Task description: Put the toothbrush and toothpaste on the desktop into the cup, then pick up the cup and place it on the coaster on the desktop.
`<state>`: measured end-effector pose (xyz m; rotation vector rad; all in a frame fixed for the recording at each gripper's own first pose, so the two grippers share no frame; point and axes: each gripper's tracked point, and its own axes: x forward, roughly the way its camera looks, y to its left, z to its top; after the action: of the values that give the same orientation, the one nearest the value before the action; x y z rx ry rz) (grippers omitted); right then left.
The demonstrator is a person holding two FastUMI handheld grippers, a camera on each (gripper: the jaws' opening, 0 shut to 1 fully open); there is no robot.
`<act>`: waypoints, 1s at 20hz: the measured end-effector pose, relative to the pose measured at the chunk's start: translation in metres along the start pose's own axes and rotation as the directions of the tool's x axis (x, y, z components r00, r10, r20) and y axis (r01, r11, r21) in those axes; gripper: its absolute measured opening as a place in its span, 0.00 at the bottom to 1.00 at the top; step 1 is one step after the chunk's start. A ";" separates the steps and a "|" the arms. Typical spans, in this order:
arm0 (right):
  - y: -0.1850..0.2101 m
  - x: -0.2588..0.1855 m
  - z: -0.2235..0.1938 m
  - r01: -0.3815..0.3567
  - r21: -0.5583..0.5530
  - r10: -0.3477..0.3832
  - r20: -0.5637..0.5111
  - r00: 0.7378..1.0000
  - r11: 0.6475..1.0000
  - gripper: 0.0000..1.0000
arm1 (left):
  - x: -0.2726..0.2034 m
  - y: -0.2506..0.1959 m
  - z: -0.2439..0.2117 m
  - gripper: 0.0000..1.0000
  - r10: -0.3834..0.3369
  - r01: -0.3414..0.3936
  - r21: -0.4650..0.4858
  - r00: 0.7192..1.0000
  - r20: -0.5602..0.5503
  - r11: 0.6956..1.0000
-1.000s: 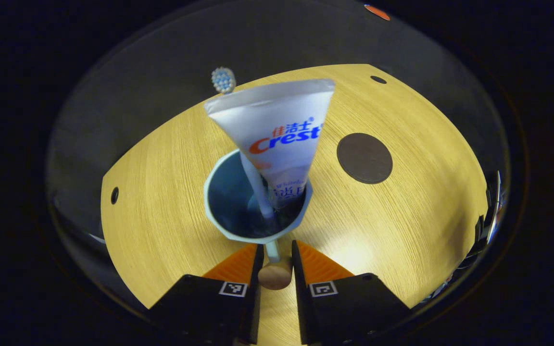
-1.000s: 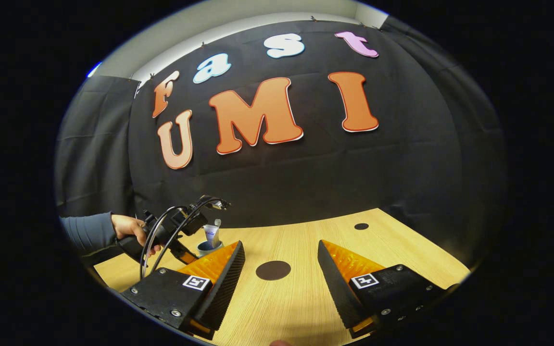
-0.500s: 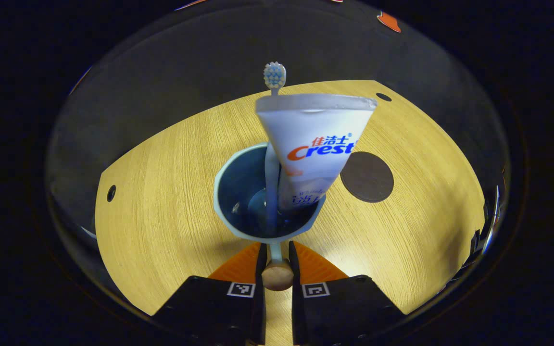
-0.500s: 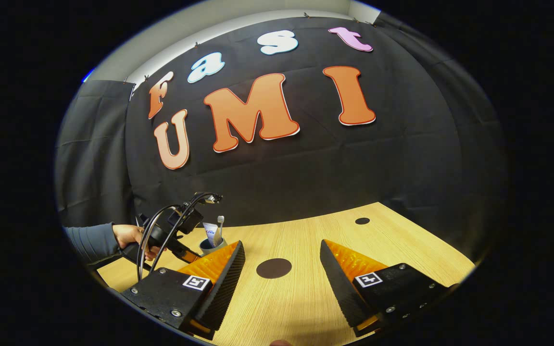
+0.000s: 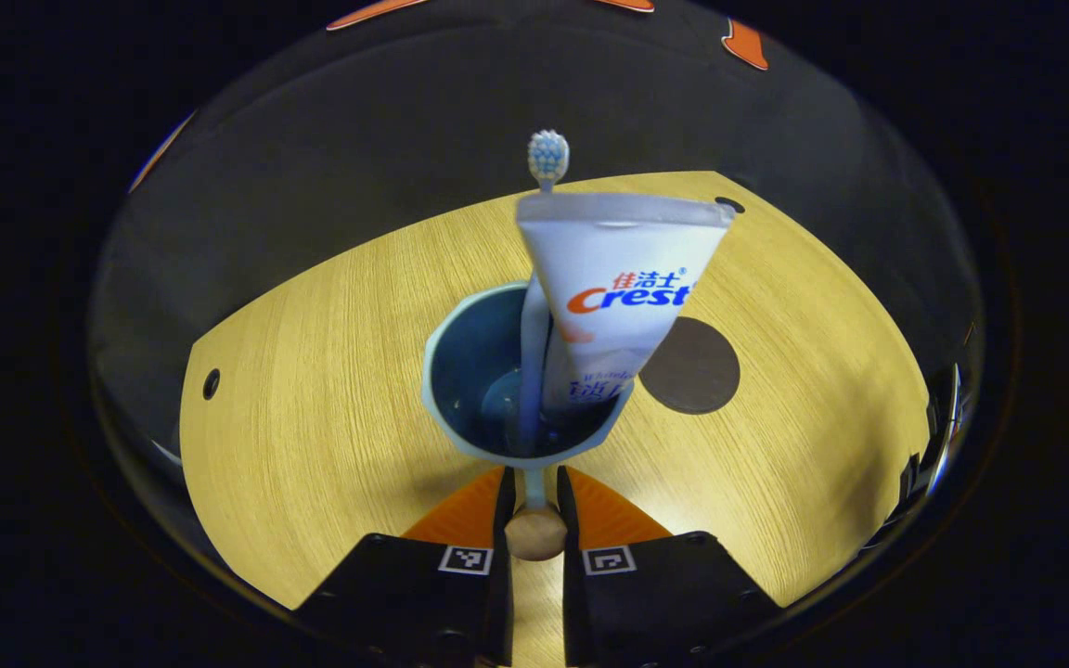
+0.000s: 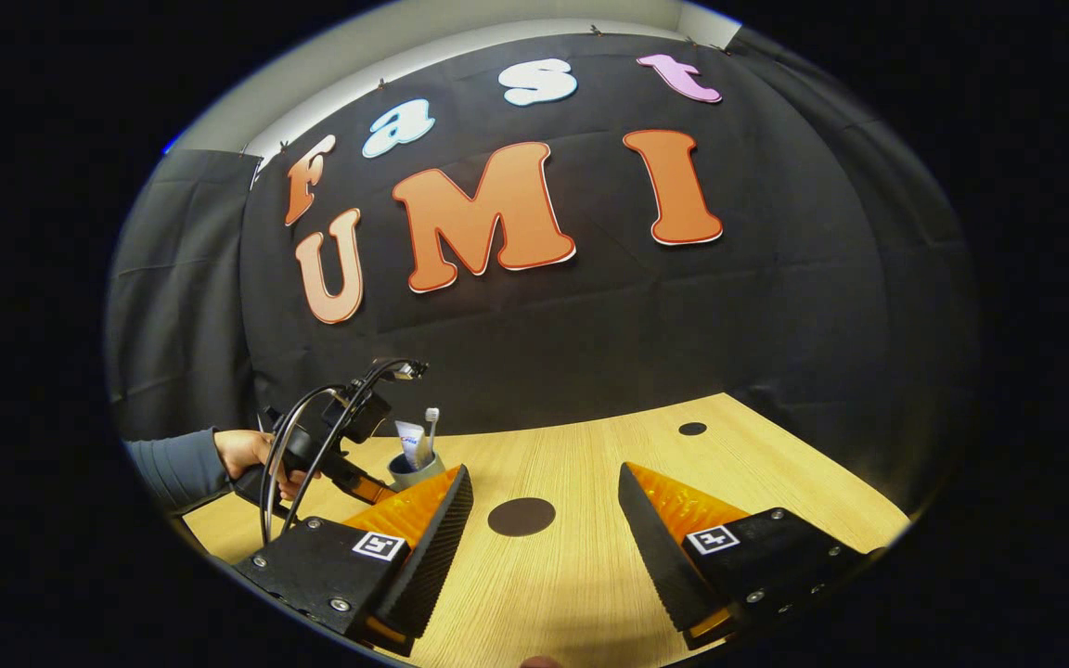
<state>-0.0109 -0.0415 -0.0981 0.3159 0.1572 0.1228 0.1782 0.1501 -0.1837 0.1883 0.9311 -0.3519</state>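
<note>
My left claw [image 5: 532,490] is closed on the cup's [image 5: 460,357] handle [image 5: 534,531], a finger pressed to each side of the thin stem, with its round wooden knob sitting between them at 6 o'clock in the left gripper view. The cup rises just past my fingertips, its mouth open toward the camera and its inside dark blue. Inside it the toothbrush [image 5: 546,160] stands nearly upright, bristle head at 12 o'clock above the rim, and the toothpaste [image 5: 615,278] leans beside it toward 1 o'clock, cap down in the cup and flat crimped end up. The two touch along the brush's shaft. Beyond the cup at 3 o'clock lies the round dark coaster [image 5: 697,366], partly hidden behind the tube, flat on the wooden desk [image 5: 312,371]; whether the cup rests on the desk or hangs above it I cannot tell. My right claw [image 6: 539,520] is open, fingers wide apart and gripping nothing, low over the desk [image 6: 581,575]. Between its fingers, just past the tips, the coaster [image 6: 521,516] lies bare. At 9 o'clock in the right gripper view a hand [image 6: 251,456] in a grey sleeve [image 6: 177,468] holds my left claw [image 6: 363,487] against the cup [image 6: 409,468], well apart from the coaster.
</note>
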 end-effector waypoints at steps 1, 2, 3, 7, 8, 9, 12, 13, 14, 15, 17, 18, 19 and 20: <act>-0.002 -0.001 0.001 0.002 0.001 -0.002 0.004 1.000 1.000 0.94 | 0.002 -0.002 0.003 0.20 -0.010 0.010 0.000 1.000 0.014 1.000; -0.003 -0.003 0.001 0.004 0.000 -0.004 0.007 1.000 1.000 0.94 | 0.001 -0.002 0.004 0.20 -0.020 0.020 0.009 1.000 0.023 1.000; -0.006 -0.004 0.002 0.009 0.000 -0.009 0.008 1.000 1.000 0.94 | 0.004 -0.002 0.003 0.22 -0.024 0.024 0.010 0.999 0.028 1.000; -0.013 -0.010 0.003 0.022 0.002 -0.022 0.012 1.000 1.000 0.94 | 0.004 -0.006 0.004 0.22 -0.065 0.066 -0.006 0.997 0.033 0.998; -0.015 -0.011 0.003 0.024 0.000 -0.024 0.014 1.000 1.000 0.94 | 0.002 -0.007 0.005 0.21 -0.066 0.066 0.003 0.997 0.040 0.998; -0.018 -0.013 0.003 0.030 0.001 -0.030 0.013 0.999 1.000 0.94 | 0.005 -0.006 0.007 0.20 -0.068 0.068 0.007 0.996 0.052 0.998; -0.019 -0.015 0.004 0.032 0.011 -0.032 0.014 0.999 0.999 0.94 | 0.009 -0.008 0.007 0.20 -0.076 0.075 0.026 0.994 0.074 0.997; -0.019 -0.016 0.004 0.033 0.008 -0.033 0.016 0.999 0.999 0.94 | 0.009 -0.007 0.007 0.20 -0.083 0.081 0.031 0.994 0.074 0.996; -0.020 -0.017 0.004 0.038 0.002 -0.038 0.016 0.999 0.999 0.94 | 0.010 -0.007 0.006 0.20 -0.088 0.086 0.040 0.994 0.069 0.996; -0.022 -0.019 0.005 0.040 -0.004 -0.040 0.019 0.999 0.999 0.94 | 0.009 -0.006 0.008 0.22 -0.093 0.091 0.038 0.993 0.070 0.995; -0.024 -0.022 0.005 0.045 -0.009 -0.045 0.020 0.999 0.999 0.94 | 0.009 -0.006 0.006 0.20 -0.106 0.104 0.037 0.993 0.061 0.994; -0.026 -0.023 0.005 0.049 -0.011 -0.049 0.019 0.999 0.999 0.94 | 0.008 -0.007 0.004 0.20 -0.112 0.110 0.039 0.992 0.051 0.993; -0.029 -0.025 0.005 0.055 -0.013 -0.054 0.018 0.998 0.998 0.94 | 0.008 -0.007 0.005 0.20 -0.119 0.118 0.033 0.992 0.046 0.993; -0.031 -0.026 0.004 0.059 -0.015 -0.059 0.018 0.998 0.998 0.94 | 0.007 -0.008 0.005 0.22 -0.125 0.124 0.032 0.992 0.037 0.992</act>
<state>-0.0327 -0.0754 -0.1004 0.2969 0.1476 0.0629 0.1825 0.1396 -0.1865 0.1504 0.9017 -0.4830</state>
